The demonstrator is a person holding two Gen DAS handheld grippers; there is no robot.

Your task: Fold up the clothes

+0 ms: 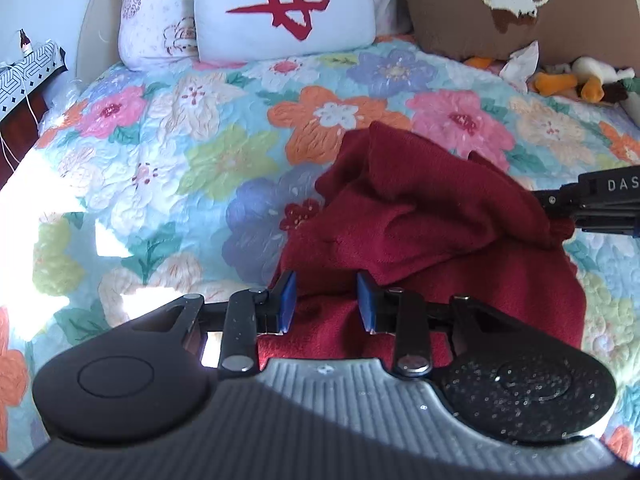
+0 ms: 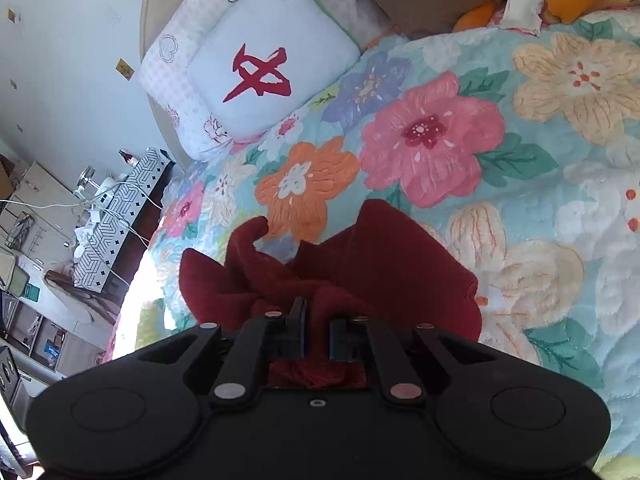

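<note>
in the left wrist view, the left gripper [image 1: 327, 302] hangs just above a dark red garment [image 1: 432, 216] that lies bunched on a floral quilt [image 1: 168, 152]. its blue pads [image 1: 289, 300] stand apart with a clear gap, and red cloth shows below and behind that gap; nothing is pinched between them. the garment is heaped in soft folds toward the right of the quilt, and the right gripper [image 1: 560, 204] reaches in from the right edge, its tip buried in the fabric. beyond the garment a white pillow with a red mark [image 1: 284, 12] leans at the head of the bed, beside a brown cushion [image 1: 520, 12] and some plush toys [image 1: 576, 80]. in the right wrist view, the right gripper [image 2: 318, 336] has its fingers drawn close together with a fold of the dark red garment [image 2: 380, 256] clamped between them; the cloth bulges up around both fingers. the garment spreads ahead of it on the floral quilt [image 2: 540, 152], and a patterned bedside table [image 2: 120, 216] stands to the left.
</note>
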